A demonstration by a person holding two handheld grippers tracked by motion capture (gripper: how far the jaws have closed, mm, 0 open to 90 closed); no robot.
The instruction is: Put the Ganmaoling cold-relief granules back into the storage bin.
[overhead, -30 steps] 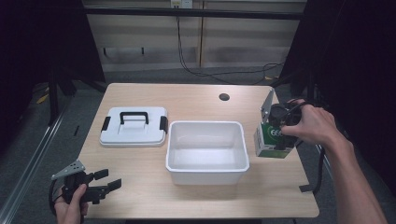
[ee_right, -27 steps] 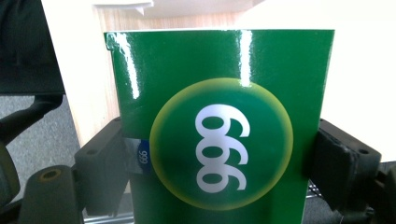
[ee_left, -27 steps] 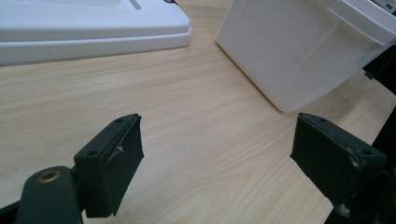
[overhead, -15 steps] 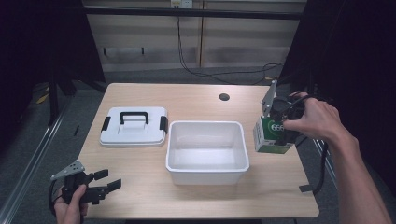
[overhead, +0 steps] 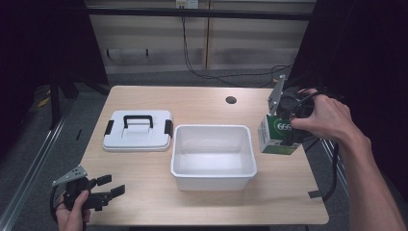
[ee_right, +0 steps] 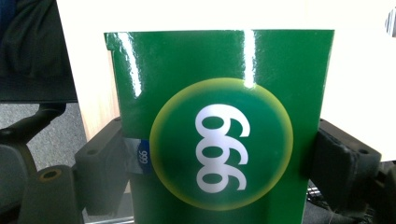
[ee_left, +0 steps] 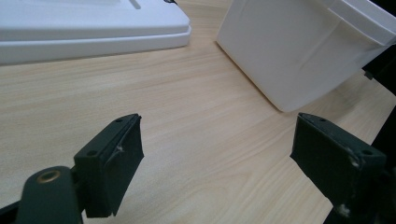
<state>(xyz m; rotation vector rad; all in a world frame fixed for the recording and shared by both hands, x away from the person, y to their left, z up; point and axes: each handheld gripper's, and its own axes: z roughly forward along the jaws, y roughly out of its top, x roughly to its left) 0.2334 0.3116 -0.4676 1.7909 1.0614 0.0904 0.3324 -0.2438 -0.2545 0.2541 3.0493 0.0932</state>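
Green glossy carton [ee_right: 219, 126] marked 666 sits clamped in your right hand-held gripper [overhead: 288, 122], just right of the white plastic tub [overhead: 213, 155]; your left hand-held gripper [ee_left: 233, 168] rests agape over the wooden worktop [overhead: 144, 168]

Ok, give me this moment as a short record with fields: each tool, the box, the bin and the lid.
left tool: open, low at the table's near left corner, holding nothing
right tool: shut on the green box
green box: white 666 in a circle, held to the right of the bin
white bin: mid-table, nothing visible inside
white lid: black handle, flat on the table left of the bin
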